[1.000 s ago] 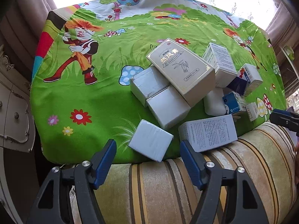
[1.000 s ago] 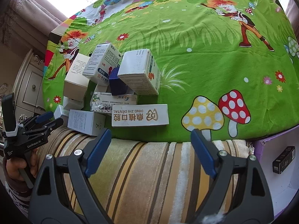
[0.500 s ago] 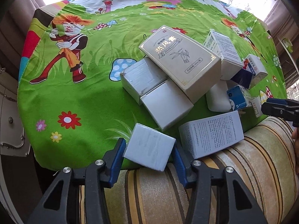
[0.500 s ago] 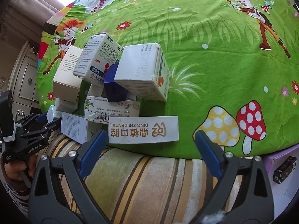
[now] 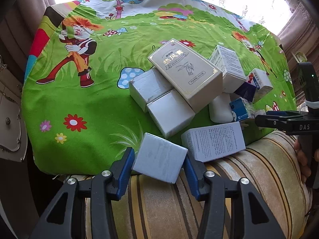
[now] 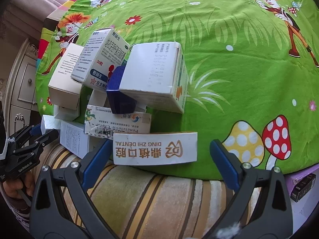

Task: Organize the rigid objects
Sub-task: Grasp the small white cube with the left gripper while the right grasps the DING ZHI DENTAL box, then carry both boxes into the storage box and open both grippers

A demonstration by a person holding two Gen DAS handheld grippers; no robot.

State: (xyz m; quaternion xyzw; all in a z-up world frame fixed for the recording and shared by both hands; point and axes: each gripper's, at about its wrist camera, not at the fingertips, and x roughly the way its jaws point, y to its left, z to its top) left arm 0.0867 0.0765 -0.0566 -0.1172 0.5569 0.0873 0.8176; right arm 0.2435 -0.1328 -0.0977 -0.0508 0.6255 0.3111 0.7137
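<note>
A heap of cardboard boxes lies on the green cartoon cloth (image 5: 95,103). My left gripper (image 5: 158,160) is shut on a small pale blue-white box (image 5: 159,157) at the cloth's near edge; both blue pads touch its sides. Behind it lie a white printed box (image 5: 214,143), two plain white boxes (image 5: 169,113) and a gold-lettered beige box (image 5: 185,71). My right gripper (image 6: 159,151) is open around the white "DING ZHI DENTAL" box (image 6: 155,148); its left pad is at the box's end, its right pad stands clear. It shows side-on in the left wrist view (image 5: 279,119).
A striped sofa cushion (image 5: 239,189) borders the cloth's near edge. Medicine boxes (image 6: 103,59) and a dark blue box (image 6: 119,95) are stacked behind the dental box. A white cabinet (image 5: 10,109) stands left. A purple box holding a black item (image 6: 303,187) sits at the right.
My left gripper moved forward and shut on the small pale box. My right gripper moved forward until the dental box lay between its open fingers.
</note>
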